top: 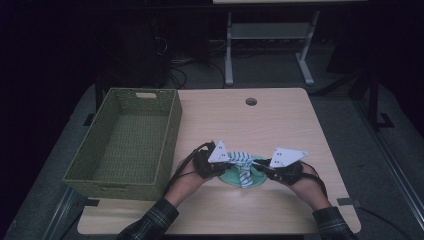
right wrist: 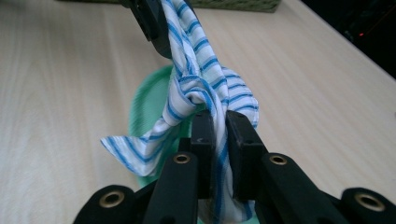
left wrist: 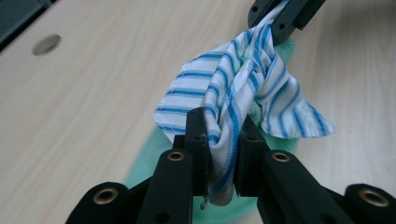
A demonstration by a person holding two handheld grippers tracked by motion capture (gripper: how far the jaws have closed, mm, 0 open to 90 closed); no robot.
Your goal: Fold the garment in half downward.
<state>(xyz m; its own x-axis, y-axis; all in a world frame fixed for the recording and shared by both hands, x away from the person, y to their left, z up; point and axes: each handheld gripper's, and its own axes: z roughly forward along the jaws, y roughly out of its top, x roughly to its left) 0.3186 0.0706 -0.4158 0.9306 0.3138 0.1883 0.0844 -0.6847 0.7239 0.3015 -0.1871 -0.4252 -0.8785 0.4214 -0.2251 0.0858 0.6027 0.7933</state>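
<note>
Bench (top: 280, 125), pale wood; green woven basket (top: 125, 145) along its left edge. Toward the near edge, mid-bench, a blue-and-white striped cloth (top: 242, 165) hangs bunched between both tools, over a mint-green cloth (top: 235, 176) lying flat. Left hand-held gripper (left wrist: 223, 154) clamps one end, right hand-held gripper (right wrist: 219, 149) the other. Judged step: lifting and spreading the striped piece. Best to keep both pinches firm, draw apart evenly, clear the green cloth below. Fabric thin, soft, twisted, one corner dangling
</note>
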